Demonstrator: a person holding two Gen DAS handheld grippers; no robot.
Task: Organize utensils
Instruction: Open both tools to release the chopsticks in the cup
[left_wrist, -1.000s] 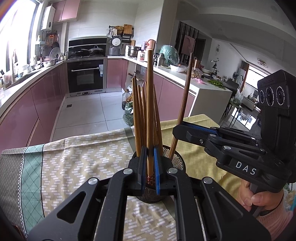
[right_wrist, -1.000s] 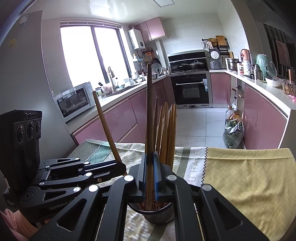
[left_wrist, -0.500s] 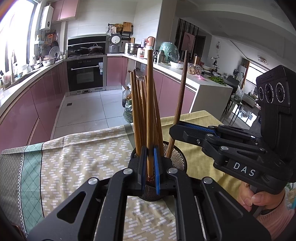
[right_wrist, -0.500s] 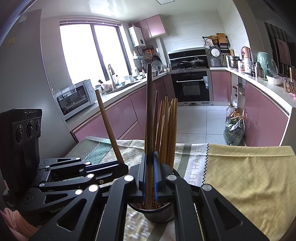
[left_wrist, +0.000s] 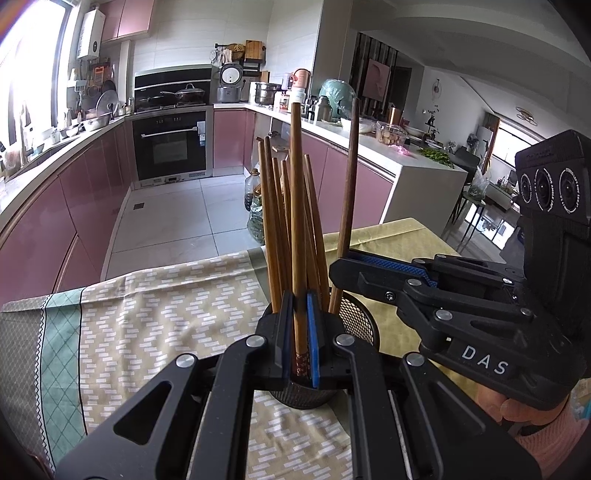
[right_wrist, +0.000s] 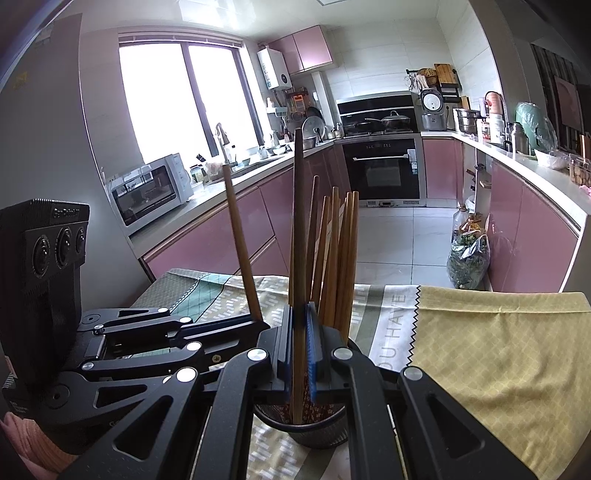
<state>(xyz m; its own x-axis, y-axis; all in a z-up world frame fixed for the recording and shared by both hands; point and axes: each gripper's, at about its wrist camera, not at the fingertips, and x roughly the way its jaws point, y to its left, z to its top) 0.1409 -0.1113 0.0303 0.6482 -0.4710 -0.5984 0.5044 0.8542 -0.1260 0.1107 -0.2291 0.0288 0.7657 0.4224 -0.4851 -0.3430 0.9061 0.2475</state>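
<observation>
A black mesh utensil cup (left_wrist: 360, 325) (right_wrist: 317, 434) stands on the tablecloth and holds several upright wooden chopsticks (left_wrist: 277, 221) (right_wrist: 338, 254). My left gripper (left_wrist: 300, 332) is shut on one wooden chopstick (left_wrist: 296, 206), held upright with its patterned tip over the cup. My right gripper (right_wrist: 300, 347) is shut on another wooden chopstick (right_wrist: 298, 221), its lower end inside the cup. Each gripper shows in the other's view: the right gripper (left_wrist: 338, 269) comes from the right with its chopstick (left_wrist: 349, 177), and the left gripper (right_wrist: 264, 326) comes from the left with its chopstick (right_wrist: 238, 240).
The table carries a patterned cloth, yellow (right_wrist: 498, 350) on one part and beige with green (left_wrist: 147, 332) on the other. Beyond the table edge lie a tiled floor, pink kitchen cabinets (right_wrist: 229, 236), an oven and a bag of greens (right_wrist: 467, 260).
Both grippers have lowered a little with their chopsticks towards the cup. The right gripper's chopstick has straightened from leaning to nearly upright. Both grips stay shut.
</observation>
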